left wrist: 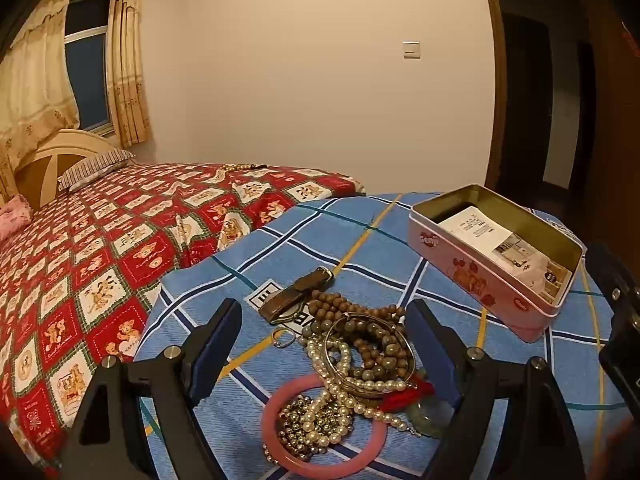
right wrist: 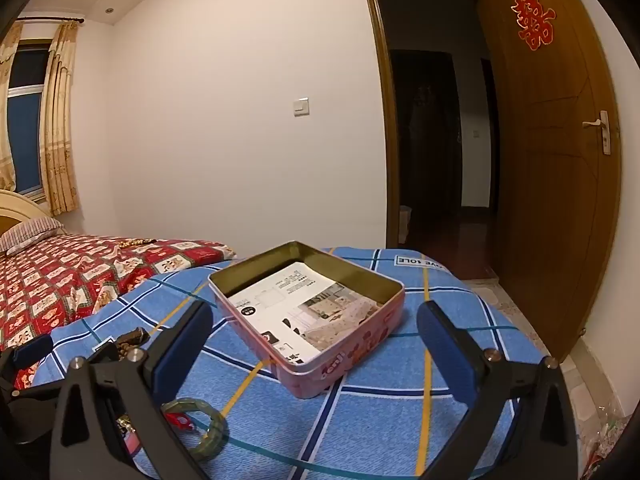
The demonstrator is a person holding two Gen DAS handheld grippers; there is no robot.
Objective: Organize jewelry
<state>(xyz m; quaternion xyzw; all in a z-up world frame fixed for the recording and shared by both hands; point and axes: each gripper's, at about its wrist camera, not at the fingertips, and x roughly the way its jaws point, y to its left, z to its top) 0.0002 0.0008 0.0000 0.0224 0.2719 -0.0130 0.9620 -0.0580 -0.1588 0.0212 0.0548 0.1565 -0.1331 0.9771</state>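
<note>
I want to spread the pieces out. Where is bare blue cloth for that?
Bare cloth lies between the jewelry pile and the pink tin, and right of the green bangle in front of the tin. The pile itself is tangled, crowded.

The right gripper [right wrist: 314, 334] hides part of the green bangle [right wrist: 208, 428]; the tin's paper [right wrist: 304, 312] print is unreadable.
</note>
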